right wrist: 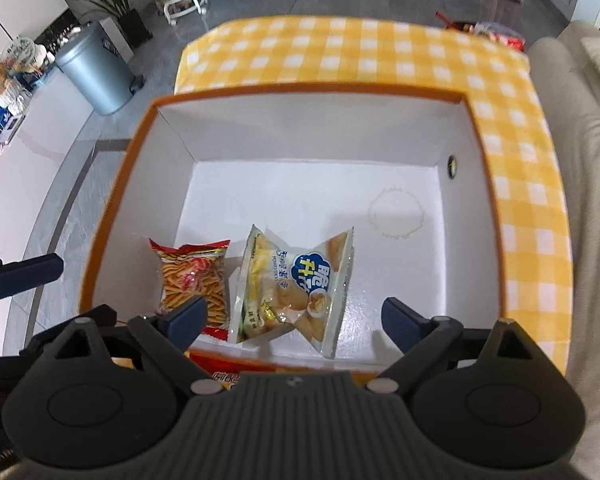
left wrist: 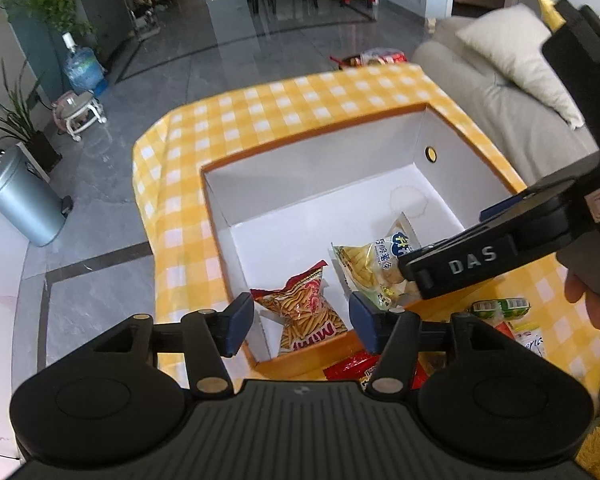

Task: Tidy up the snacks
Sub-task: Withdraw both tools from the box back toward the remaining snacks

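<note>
While I hold both tools over the near edge of the orange-rimmed box [right wrist: 112, 184], two snack packets lie side by side on its white floor, close to the near wall. The red bag of stick snacks [right wrist: 194, 280] sits to the left, and the pale potato-snack bag [right wrist: 296, 288] rests just beside it on the right, the two close together at their near ends.

My right gripper [right wrist: 292, 318] hangs above the pale bag with its blue-padded fingers [right wrist: 400, 316] spread wide and nothing between them. In the left wrist view that same tool enters from the right, its black body marked "DAS" covering part of the pale bag [left wrist: 374, 264].

My left gripper [left wrist: 302, 320] also stands apart and empty, its fingers straddling the near end of the red bag [left wrist: 304, 312] from above the box rim; I cannot tell how far above the bag they sit.

The box rests on a yellow-and-white checked tablecloth [right wrist: 340, 48]. Outside the near wall, more packets wait on the cloth: a red wrapper [left wrist: 352, 368] just below the rim and a green-labelled one [left wrist: 500, 308] to its right. A grey bin [right wrist: 96, 68] stands on the floor beyond the table, and a beige sofa [left wrist: 500, 92] runs along the right.
</note>
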